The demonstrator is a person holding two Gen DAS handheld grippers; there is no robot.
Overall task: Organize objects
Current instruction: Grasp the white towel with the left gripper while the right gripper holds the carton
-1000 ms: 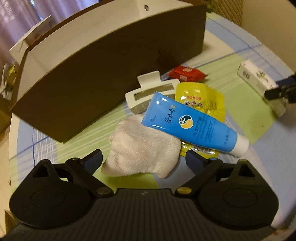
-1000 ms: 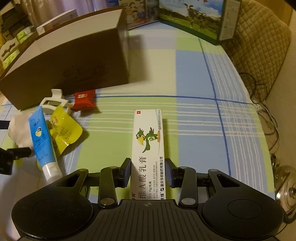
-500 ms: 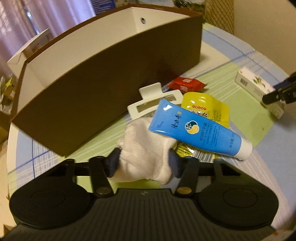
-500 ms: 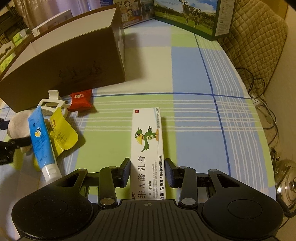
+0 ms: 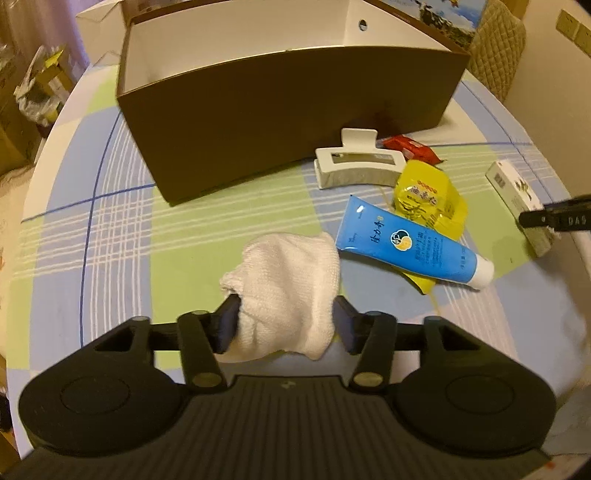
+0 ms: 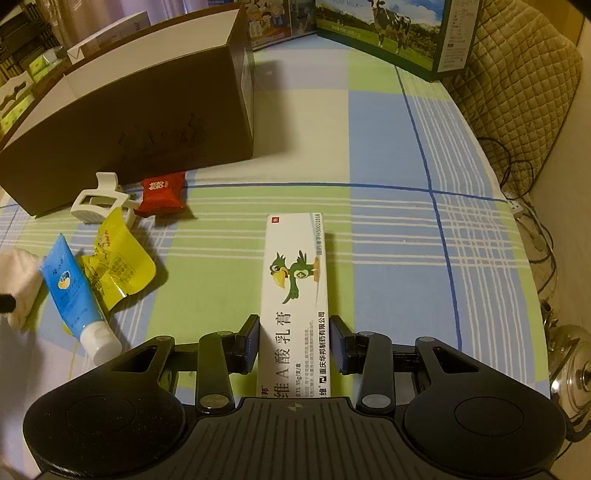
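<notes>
Readable text first: the white carton (image 6: pixel 293 295) has a green cartoon bird w/ a cross on its chest, big chars "维A酸乳膏", "15g" and a code ending "H50021816" along the edge; the blue tube (image 5: pixel 402 245) has white Chinese script and a round yellow/blue logo, too small to read; yellow pouch (image 5: pixel 428 201) has red chars I can't make out; red candy (image 6: pixel 160 194) has a white double-happiness type mark; milk box (image 6: pixel 384 29) at the back says "PURE MILK" w/ a cow on grass.

Left gripper (image 5: pixel 286 325): jaws part open and opening right now, w/ the white cloth (image 5: pixel 288 284) bunched between them; pads are against its sides, so it's gripped; cloth sits clear of the tube, just left of it.

Right gripper (image 6: pixel 293 341): narrow gap, fingers on both long sides of the carton's near end; left pad is on it, right one looks a hair off, so clamped afaict; carton lies flat on the checked tablecloth (image 6: pixel 399 147), pointing away from the cam.

White hair clip (image 5: pixel 358 164) is just in front of the brown box (image 5: pixel 280 92), which is open on top w/ a white inside; the candy is beside the clip; the tube lies across the pouch.
</notes>
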